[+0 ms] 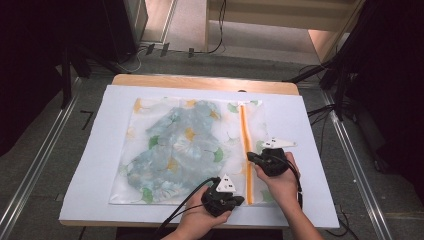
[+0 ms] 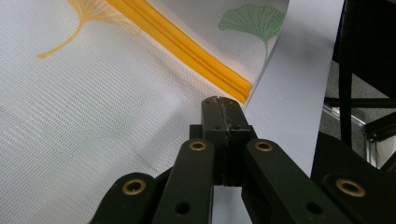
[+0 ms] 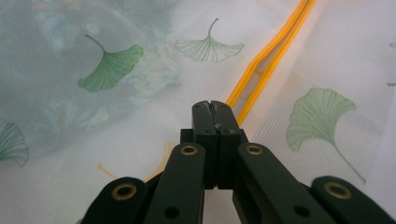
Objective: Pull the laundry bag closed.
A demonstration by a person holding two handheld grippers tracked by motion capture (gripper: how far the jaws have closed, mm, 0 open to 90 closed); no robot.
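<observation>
A white mesh bag [image 1: 227,127] printed with ginkgo leaves lies flat on the white sheet [image 1: 95,165]. Inside it is a blue-grey patterned garment [image 1: 175,145]. An orange zipper [image 1: 244,130] runs down the bag's right side. My left gripper [image 1: 240,200] is shut at the zipper's near end, its tips [image 2: 223,100] pinching the mesh by the bag's edge [image 2: 261,70]. My right gripper [image 1: 251,157] is shut on the zipper [image 3: 268,58] about halfway along; its tips [image 3: 215,106] hide the pull. Just ahead of those tips the two orange sides stand slightly apart.
The sheet covers a wooden table [image 1: 200,81]. Black stands and cables [image 1: 345,75] are on the floor to the right and behind. A black frame [image 2: 355,70] shows past the table edge in the left gripper view.
</observation>
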